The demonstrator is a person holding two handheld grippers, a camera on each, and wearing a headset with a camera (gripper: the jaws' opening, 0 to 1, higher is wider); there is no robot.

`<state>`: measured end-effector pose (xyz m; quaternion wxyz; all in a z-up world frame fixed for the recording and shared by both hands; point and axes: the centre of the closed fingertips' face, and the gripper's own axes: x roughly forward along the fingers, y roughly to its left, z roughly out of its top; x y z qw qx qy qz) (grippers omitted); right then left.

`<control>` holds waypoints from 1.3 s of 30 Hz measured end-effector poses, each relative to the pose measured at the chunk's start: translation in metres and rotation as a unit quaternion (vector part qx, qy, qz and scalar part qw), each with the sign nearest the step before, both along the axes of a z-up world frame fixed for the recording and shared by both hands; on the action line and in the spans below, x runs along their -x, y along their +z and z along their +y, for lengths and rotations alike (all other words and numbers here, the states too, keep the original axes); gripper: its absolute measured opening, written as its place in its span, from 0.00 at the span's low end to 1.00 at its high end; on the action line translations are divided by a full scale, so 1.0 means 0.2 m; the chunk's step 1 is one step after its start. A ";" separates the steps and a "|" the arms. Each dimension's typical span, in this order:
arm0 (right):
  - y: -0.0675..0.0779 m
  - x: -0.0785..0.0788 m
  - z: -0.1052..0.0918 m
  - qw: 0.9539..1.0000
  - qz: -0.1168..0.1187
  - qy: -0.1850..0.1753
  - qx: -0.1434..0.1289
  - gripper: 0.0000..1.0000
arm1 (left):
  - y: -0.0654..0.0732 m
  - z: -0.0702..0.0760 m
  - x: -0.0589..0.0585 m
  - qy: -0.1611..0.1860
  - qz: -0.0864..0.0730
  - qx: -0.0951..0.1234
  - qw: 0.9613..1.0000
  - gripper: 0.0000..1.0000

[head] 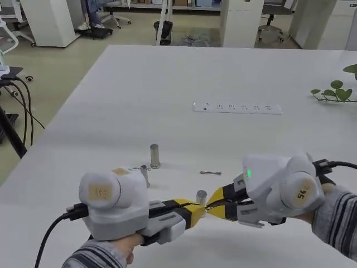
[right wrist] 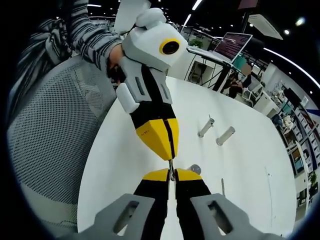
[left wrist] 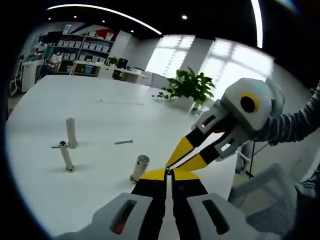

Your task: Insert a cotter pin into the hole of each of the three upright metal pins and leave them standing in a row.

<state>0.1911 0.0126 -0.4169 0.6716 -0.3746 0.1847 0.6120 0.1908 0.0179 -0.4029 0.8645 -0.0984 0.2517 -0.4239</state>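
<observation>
Head view: left gripper (head: 198, 212) and right gripper (head: 212, 205) both pinch one cotter pin (right wrist: 171, 166). Likely light, thin, slippery — hold its head end.

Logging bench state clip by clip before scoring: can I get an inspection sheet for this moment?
Surface: white table.
Job's things: far pin, middle pin and near pin standing; loose cotter pin lying flat.
Clutter: power strip; plant sprig.
Grippers: left claw and right claw meet tip to tip, both apparently shut on a thin held cotter pin.
Cables: black lead from the left gripper; floor cables.
Surroundings: office chair.
</observation>
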 end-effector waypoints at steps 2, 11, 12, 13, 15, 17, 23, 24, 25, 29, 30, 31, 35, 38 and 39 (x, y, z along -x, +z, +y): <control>-0.01 0.00 -0.01 1.000 0.007 -0.005 -0.001 0.00 | 0.01 0.00 0.01 -0.013 -0.014 -0.009 1.000 0.00; -0.01 0.04 -0.01 0.999 0.030 -0.002 -0.010 0.00 | 0.04 -0.01 0.05 -0.059 -0.049 -0.021 0.997 0.00; -0.01 0.04 -0.01 1.000 0.029 -0.001 -0.008 0.00 | 0.03 0.00 0.06 -0.066 -0.051 -0.026 0.996 0.00; -0.01 0.04 -0.01 1.000 0.029 0.000 -0.008 0.00 | 0.03 0.00 0.06 -0.068 -0.052 -0.030 0.996 0.00; -0.01 0.05 -0.01 0.999 0.032 0.004 -0.004 0.00 | 0.02 0.00 0.07 -0.075 -0.055 -0.034 0.995 0.00; -0.01 0.06 -0.02 1.000 0.023 0.012 0.006 0.00 | 0.01 0.00 0.07 -0.077 -0.057 -0.038 0.995 0.00; -0.02 0.07 0.00 1.000 0.005 0.024 0.015 0.00 | 0.04 0.00 0.06 -0.068 -0.065 -0.039 0.995 0.00; -0.02 0.07 -0.01 1.000 0.003 0.024 0.015 0.00 | 0.04 0.00 0.06 -0.068 -0.071 -0.044 0.994 0.00; -0.01 0.07 -0.01 1.000 0.002 0.024 0.016 0.00 | 0.03 0.00 0.05 -0.068 -0.074 -0.049 0.994 0.00; 0.01 0.05 -0.01 1.000 -0.008 0.019 0.013 0.00 | 0.01 0.01 0.05 -0.068 -0.083 -0.065 0.992 0.03; 0.02 0.04 -0.01 1.000 -0.010 0.019 0.012 0.00 | 0.01 0.01 0.05 -0.068 -0.085 -0.066 0.992 0.04; 0.02 0.04 -0.01 1.000 -0.012 0.018 0.012 0.00 | 0.01 0.01 0.05 -0.068 -0.087 -0.068 0.992 0.04; 0.02 0.01 -0.03 1.000 -0.022 0.006 0.016 0.00 | -0.01 0.01 0.02 -0.058 -0.098 -0.080 0.990 0.12; 0.00 -0.01 -0.05 0.999 -0.026 -0.003 0.019 0.00 | -0.01 0.02 -0.01 -0.044 -0.109 -0.090 0.989 0.17; 0.00 -0.02 -0.05 0.999 -0.026 -0.006 0.022 0.00 | -0.01 0.02 -0.01 -0.041 -0.113 -0.094 0.988 0.18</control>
